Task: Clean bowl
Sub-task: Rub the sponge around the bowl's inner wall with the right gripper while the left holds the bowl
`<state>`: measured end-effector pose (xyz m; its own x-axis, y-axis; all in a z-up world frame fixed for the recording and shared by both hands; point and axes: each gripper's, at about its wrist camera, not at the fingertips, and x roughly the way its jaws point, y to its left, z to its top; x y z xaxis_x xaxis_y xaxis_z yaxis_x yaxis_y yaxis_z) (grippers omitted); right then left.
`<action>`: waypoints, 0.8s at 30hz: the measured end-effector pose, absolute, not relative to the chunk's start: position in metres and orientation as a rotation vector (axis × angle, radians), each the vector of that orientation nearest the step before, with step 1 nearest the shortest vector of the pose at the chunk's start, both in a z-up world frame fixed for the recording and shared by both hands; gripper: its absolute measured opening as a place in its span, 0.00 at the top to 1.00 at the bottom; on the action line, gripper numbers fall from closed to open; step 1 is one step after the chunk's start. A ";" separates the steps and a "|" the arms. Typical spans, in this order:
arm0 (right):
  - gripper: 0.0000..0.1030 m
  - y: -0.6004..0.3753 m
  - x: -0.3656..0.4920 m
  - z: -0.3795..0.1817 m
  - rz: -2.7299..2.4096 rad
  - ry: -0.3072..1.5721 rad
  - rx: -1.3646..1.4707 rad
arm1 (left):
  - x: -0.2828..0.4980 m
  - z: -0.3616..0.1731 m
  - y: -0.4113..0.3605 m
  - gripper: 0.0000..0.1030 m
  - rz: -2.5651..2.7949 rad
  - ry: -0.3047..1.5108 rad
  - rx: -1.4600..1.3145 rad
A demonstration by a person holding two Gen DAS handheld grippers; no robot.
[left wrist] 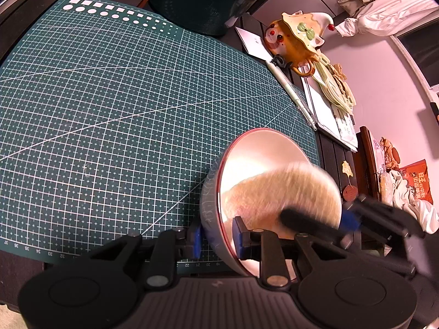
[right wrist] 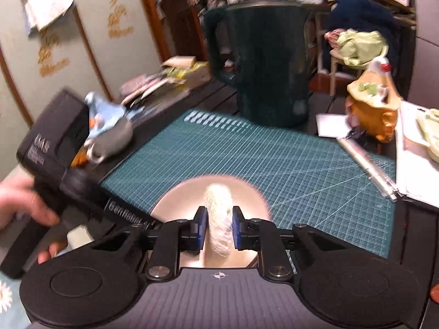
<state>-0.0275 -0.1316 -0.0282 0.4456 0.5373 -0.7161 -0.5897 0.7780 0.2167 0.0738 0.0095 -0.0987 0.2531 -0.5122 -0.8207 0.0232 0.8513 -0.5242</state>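
Observation:
A bowl (left wrist: 263, 150), pale pink inside and grey outside, stands tilted on its edge over the green cutting mat (left wrist: 109, 109). My left gripper (left wrist: 216, 237) is shut on the bowl's near rim, one blue pad outside and one inside. A fluffy cream scrubbing pad (left wrist: 274, 192) lies against the bowl's inside, held by the blurred right gripper (left wrist: 326, 216) coming in from the right. In the right wrist view, my right gripper (right wrist: 219, 230) is shut on the cream pad (right wrist: 219, 205), which stands edge-on over the bowl (right wrist: 178, 200). A hand (right wrist: 24, 205) holds the left tool's black housing (right wrist: 55, 142).
A tall dark green jug (right wrist: 260, 63) stands at the mat's far edge. An orange ceramic figure (right wrist: 376, 109), a pen (right wrist: 367, 161) and papers (right wrist: 417, 164) lie along the right side. A grey cup with blue cloth (right wrist: 109, 134) sits at the left.

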 end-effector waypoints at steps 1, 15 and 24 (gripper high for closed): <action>0.85 -0.128 -0.029 -0.030 0.710 0.864 -0.076 | 0.074 -0.098 0.010 0.79 -0.382 1.273 -0.455; 0.88 -0.133 -0.024 -0.031 0.521 0.826 0.054 | 0.073 -0.099 0.012 0.79 -0.384 1.272 -0.452; 0.88 -0.118 -0.032 -0.031 0.438 0.754 -0.093 | 0.075 -0.100 0.011 0.79 -0.384 1.273 -0.451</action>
<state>-0.0320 -0.1183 -0.0314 0.6433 0.3510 -0.6804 -0.4168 0.9060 0.0733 0.0754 0.0113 -0.0997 0.2520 -0.5128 -0.8207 0.0266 0.8514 -0.5238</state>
